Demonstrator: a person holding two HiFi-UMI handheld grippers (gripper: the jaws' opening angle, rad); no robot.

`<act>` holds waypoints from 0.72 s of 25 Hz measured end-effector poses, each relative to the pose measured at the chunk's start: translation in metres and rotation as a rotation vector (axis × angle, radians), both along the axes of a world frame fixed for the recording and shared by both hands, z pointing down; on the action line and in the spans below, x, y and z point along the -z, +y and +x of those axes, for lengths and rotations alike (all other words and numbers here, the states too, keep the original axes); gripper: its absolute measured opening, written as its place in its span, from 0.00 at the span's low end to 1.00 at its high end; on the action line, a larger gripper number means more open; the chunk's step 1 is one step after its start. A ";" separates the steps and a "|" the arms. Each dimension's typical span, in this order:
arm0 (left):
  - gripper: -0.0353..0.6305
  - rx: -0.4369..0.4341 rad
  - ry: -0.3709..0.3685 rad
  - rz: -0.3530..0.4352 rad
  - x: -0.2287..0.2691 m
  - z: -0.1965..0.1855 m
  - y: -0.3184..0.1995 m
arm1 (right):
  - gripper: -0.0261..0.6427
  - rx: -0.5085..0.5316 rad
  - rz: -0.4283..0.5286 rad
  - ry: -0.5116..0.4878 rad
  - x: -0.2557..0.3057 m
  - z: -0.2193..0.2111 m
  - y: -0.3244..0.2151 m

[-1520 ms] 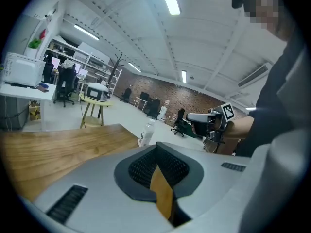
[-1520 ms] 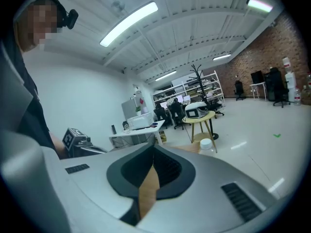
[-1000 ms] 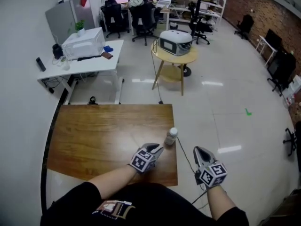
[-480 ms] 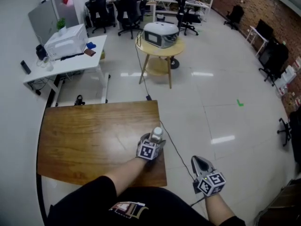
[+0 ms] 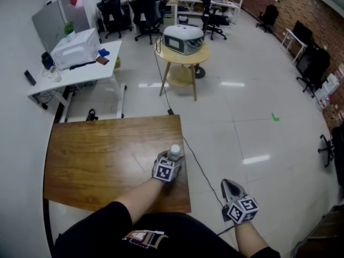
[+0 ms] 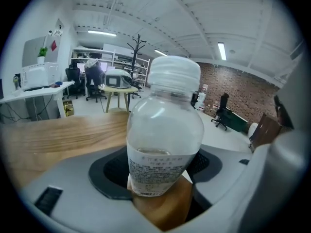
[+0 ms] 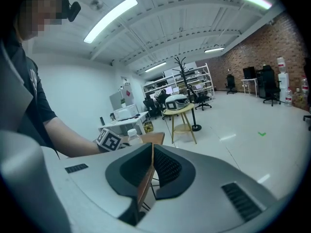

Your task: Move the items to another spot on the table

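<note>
Your left claw (image 5: 170, 159) is gripping the bottle (image 6: 165, 130), one pad pressing on each side of the label. The bottle is sitting dead centre in the claw, upright, its long axis rising straight across the jaws and its cap above them. You are holding it near the right edge of the worktop (image 5: 97, 155); I cannot tell whether its base is touching the wood. Bare worktop is lying to the claw's left. Your right claw (image 5: 231, 188) is hanging well off the worktop, its jaws almost together on nothing.

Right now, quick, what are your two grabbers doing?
Left gripper: closed on the bottle.
Right gripper: closed, holding nothing.
</note>
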State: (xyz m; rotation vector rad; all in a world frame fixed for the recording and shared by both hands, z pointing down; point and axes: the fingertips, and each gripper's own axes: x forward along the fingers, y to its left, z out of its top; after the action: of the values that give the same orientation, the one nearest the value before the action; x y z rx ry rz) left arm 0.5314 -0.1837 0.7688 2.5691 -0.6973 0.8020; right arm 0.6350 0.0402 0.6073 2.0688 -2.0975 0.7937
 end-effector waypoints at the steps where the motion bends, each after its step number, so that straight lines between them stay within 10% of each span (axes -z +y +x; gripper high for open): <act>1: 0.53 0.001 0.000 0.007 0.004 -0.007 -0.001 | 0.06 0.009 0.004 0.004 0.002 -0.003 -0.006; 18: 0.53 -0.021 0.076 0.078 0.070 -0.262 -0.067 | 0.06 0.098 0.023 0.103 0.000 -0.196 -0.156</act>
State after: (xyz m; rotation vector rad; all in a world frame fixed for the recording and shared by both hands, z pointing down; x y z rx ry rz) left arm 0.2690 -0.2508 0.6991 2.6652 -0.6921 0.6920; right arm 0.4386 -0.1156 0.6073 1.9553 -2.1434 0.6380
